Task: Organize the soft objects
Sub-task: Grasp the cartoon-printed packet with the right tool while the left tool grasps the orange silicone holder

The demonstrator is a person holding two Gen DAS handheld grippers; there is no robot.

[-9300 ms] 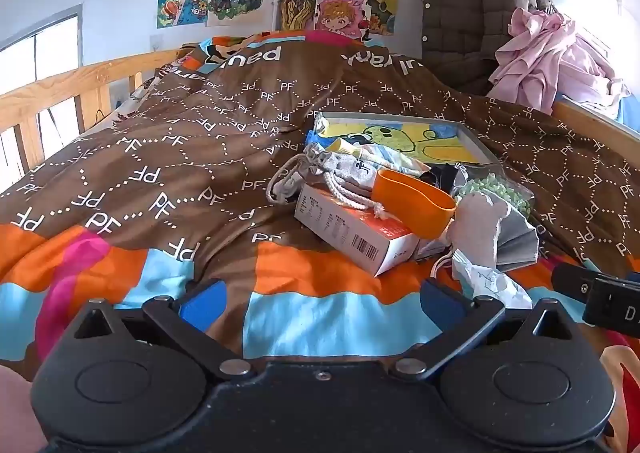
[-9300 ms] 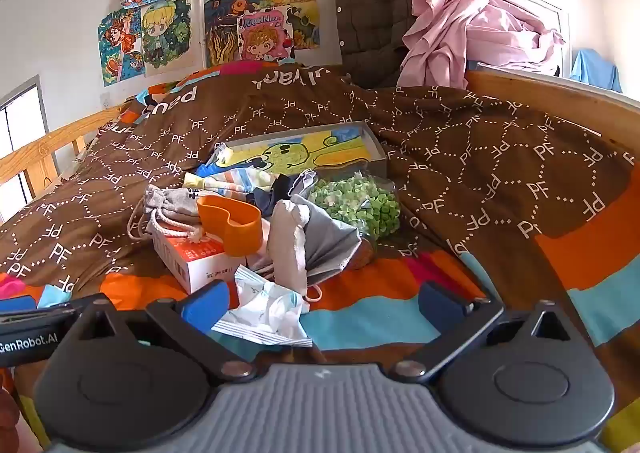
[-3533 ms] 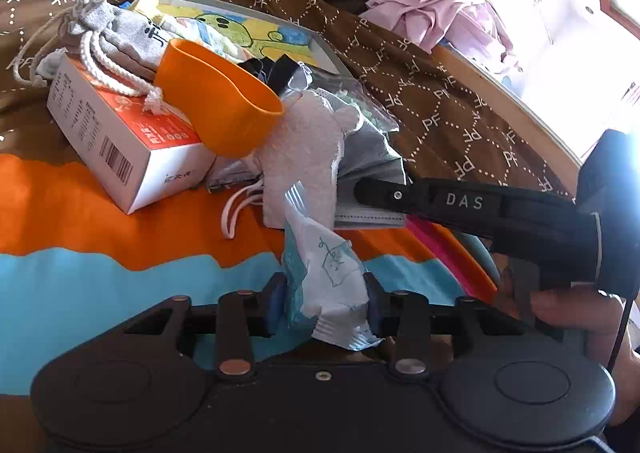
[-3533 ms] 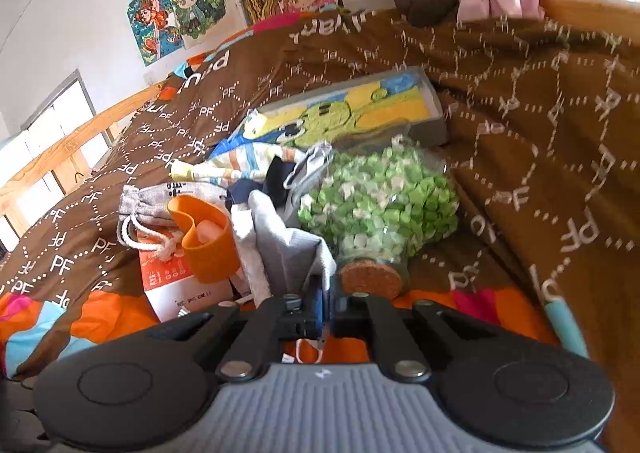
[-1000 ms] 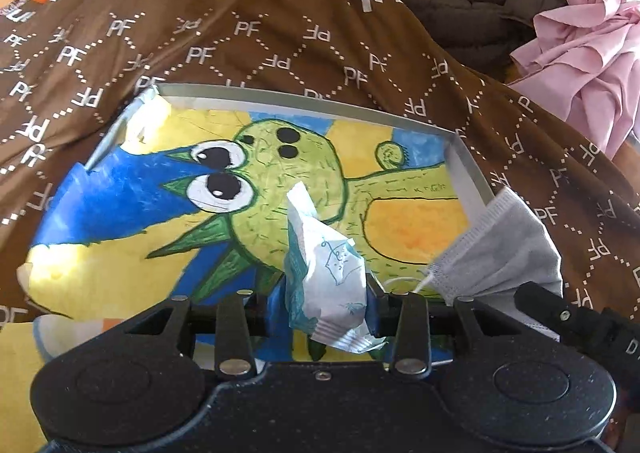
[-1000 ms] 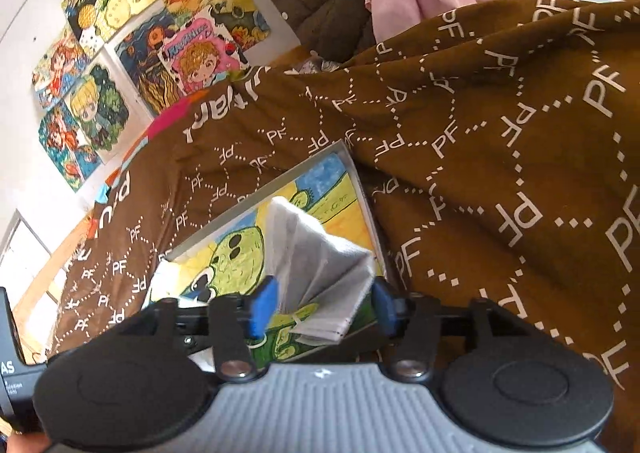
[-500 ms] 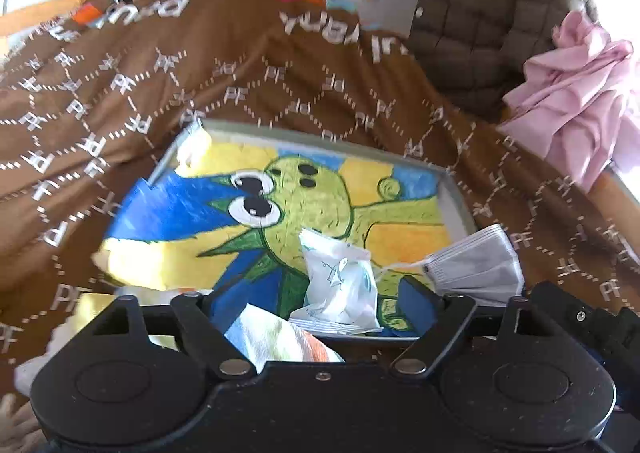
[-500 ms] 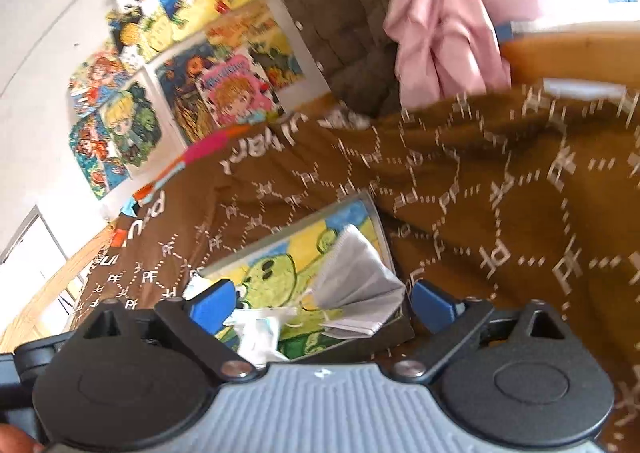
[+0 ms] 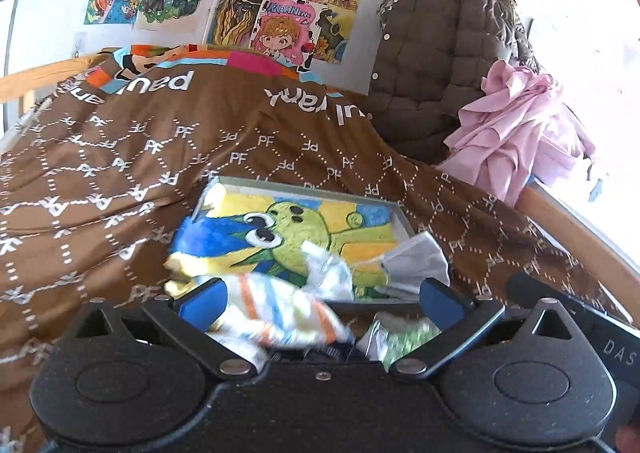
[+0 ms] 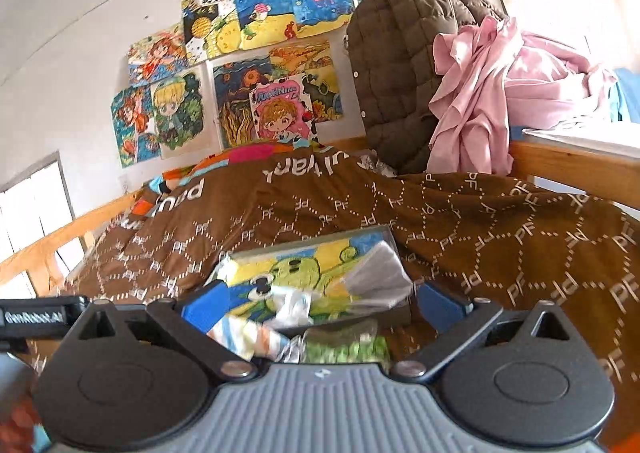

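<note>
A shallow tray with a green cartoon picture (image 9: 304, 185) (image 10: 312, 243) lies on the brown bedspread. A white-and-blue tissue packet (image 9: 328, 273) (image 10: 294, 303) and a grey face mask (image 9: 416, 263) (image 10: 376, 281) lie in its near end, free of both grippers. My left gripper (image 9: 320, 299) hangs back from the tray, its jaws opening wide with nothing pressed between the pads. My right gripper (image 10: 320, 305) is likewise back from the tray, jaws opening and holding nothing. A striped sock (image 9: 280, 313) (image 10: 244, 333) lies just in front of the tray.
A clear jar of green paper stars (image 9: 400, 337) (image 10: 344, 349) lies near the tray's front edge. A brown quilted coat (image 9: 440, 65) and pink clothes (image 9: 516, 133) pile up at the bed's head. Wooden rails (image 10: 576, 169) border the bed. Drawings cover the wall.
Both grippers opened and let go: the tissue packet and the grey mask now lie in the tray. Both grippers drew back and rose, so the tray looks smaller and farther.
</note>
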